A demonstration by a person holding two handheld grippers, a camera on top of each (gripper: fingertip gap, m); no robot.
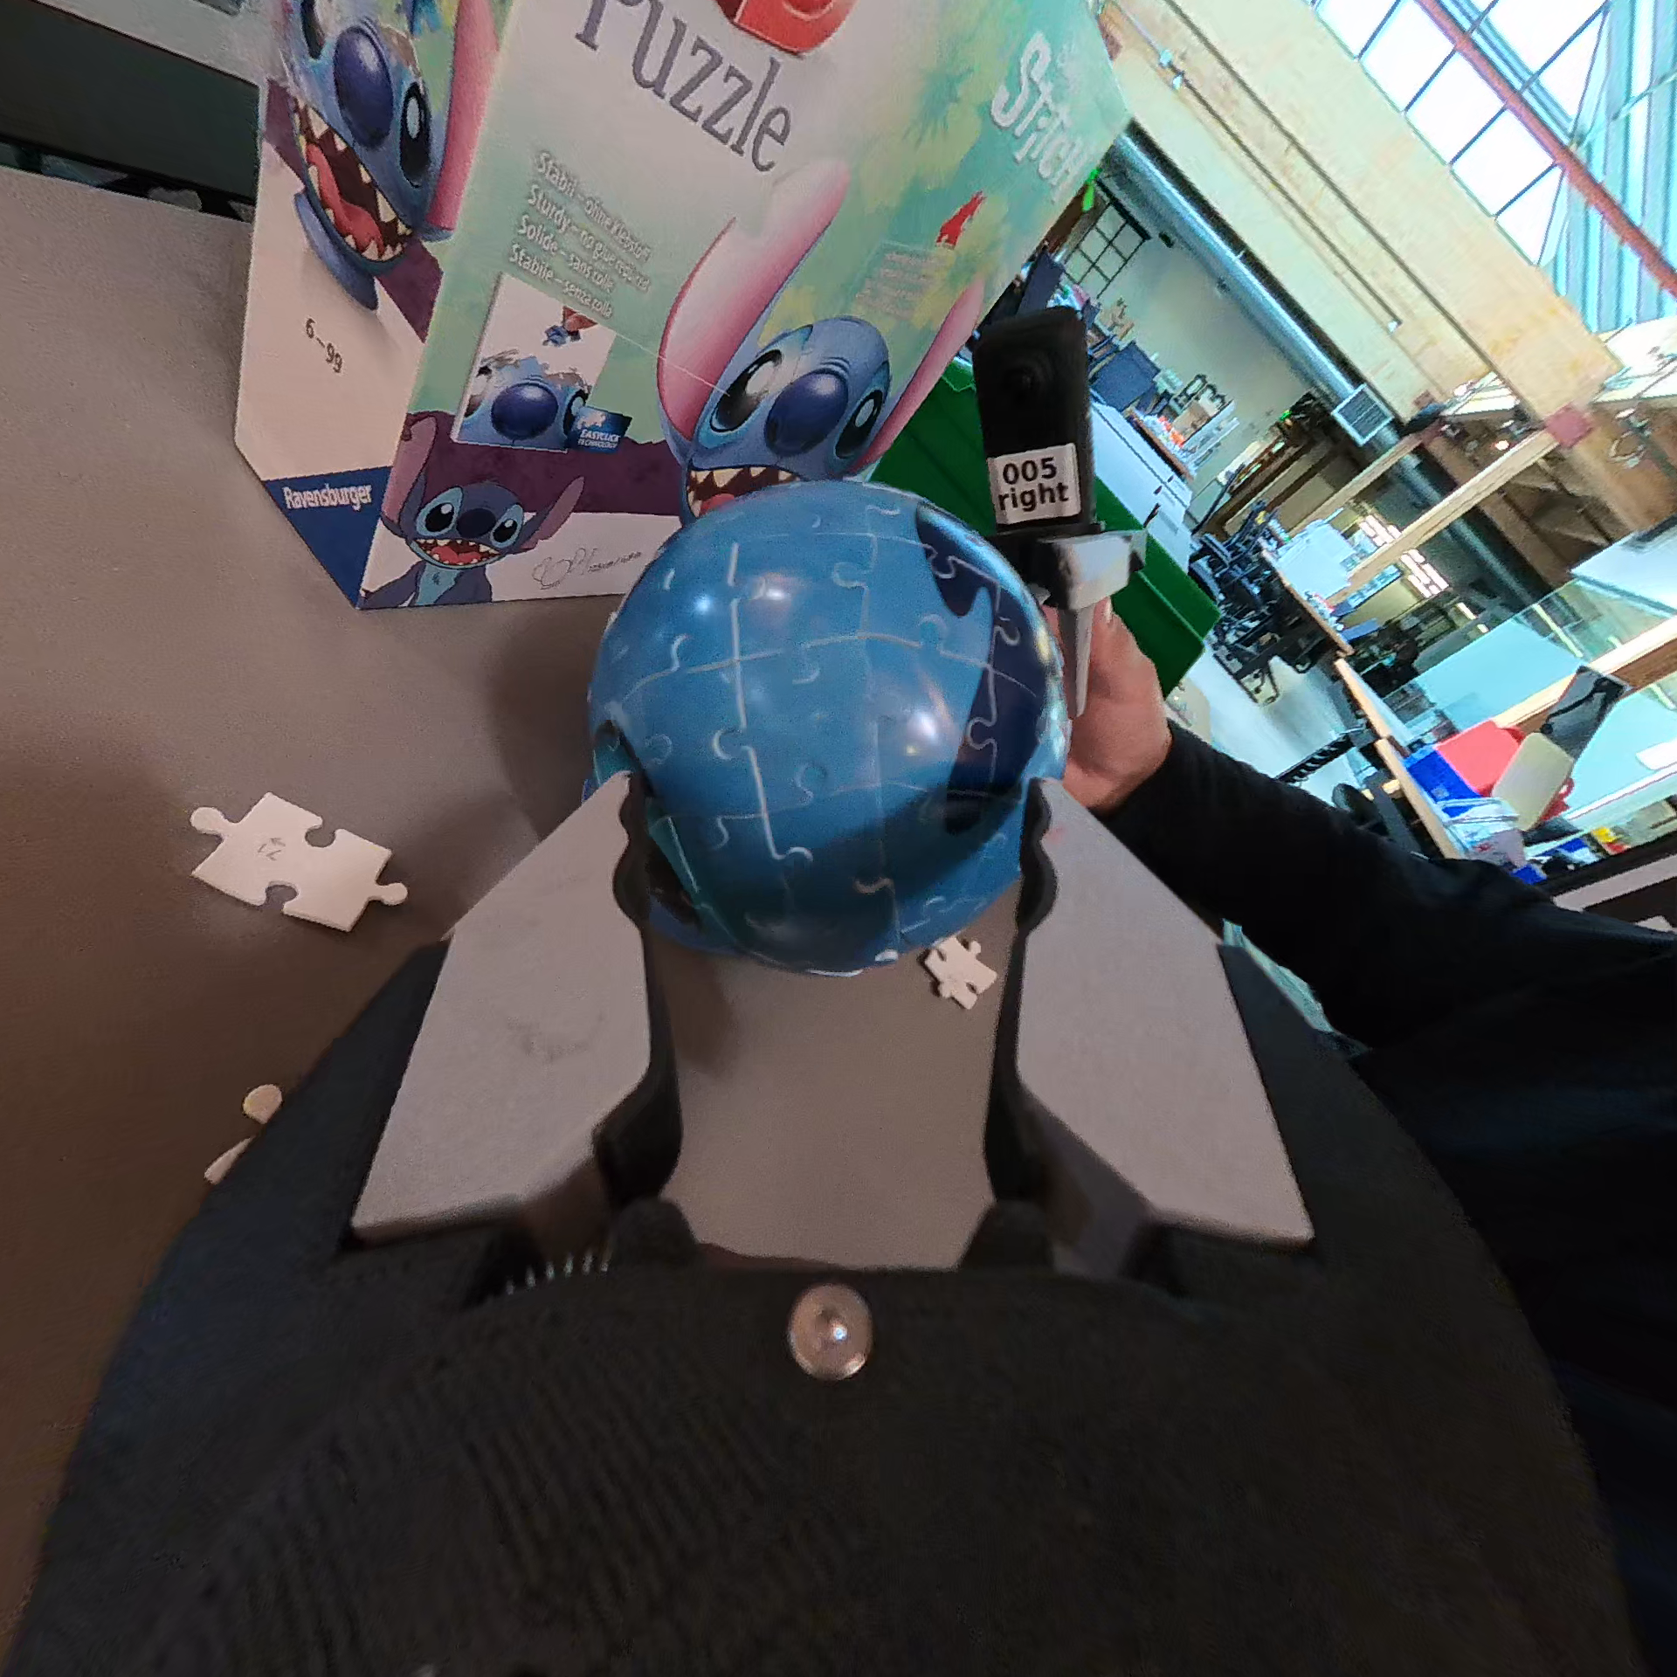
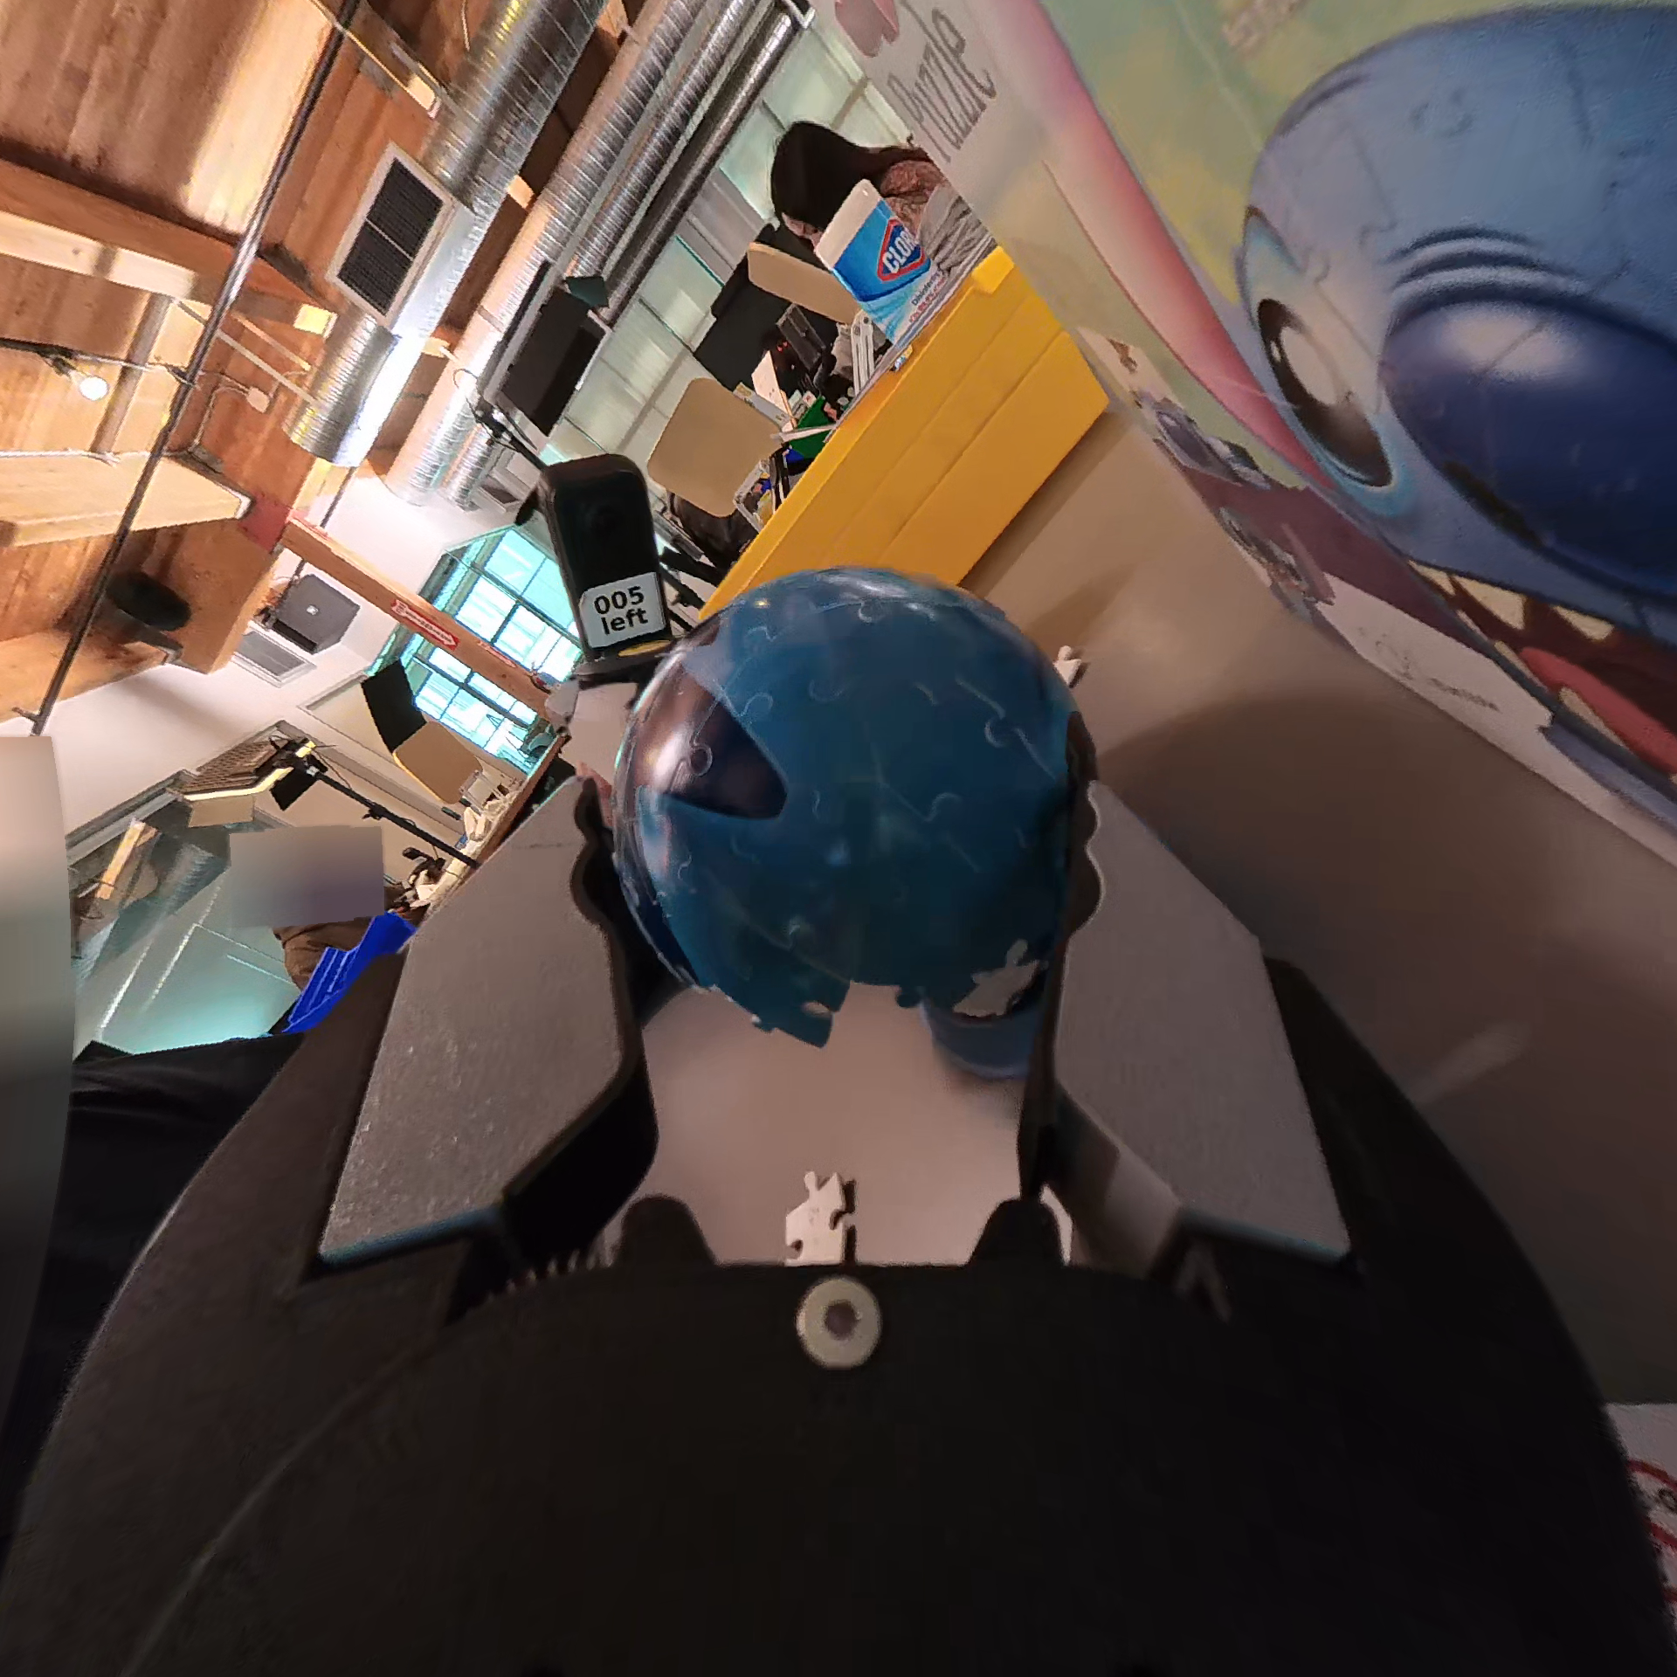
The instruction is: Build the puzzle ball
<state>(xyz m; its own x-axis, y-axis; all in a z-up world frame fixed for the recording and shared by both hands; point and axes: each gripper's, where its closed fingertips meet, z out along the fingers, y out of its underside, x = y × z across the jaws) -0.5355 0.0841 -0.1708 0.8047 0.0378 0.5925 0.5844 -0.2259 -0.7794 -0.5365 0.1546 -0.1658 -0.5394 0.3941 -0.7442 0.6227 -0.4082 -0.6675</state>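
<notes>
My left gripper [image 1: 830, 853] and right gripper [image 2: 835, 871] both clamp glossy blue puzzle ball [image 1: 817, 717]; ragged gap in shell, seams visible.

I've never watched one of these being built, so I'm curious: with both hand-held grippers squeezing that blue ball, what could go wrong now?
1. The puzzle ball is unfinished: its lower edge is jagged and open in the right wrist view, so a hard squeeze might pop pieces apart.
2. The left hand-held gripper and right hand-held gripper hold a smooth, curved shell; it could slip.
3. A loose white piece lying on the table could get overlooked.
</notes>
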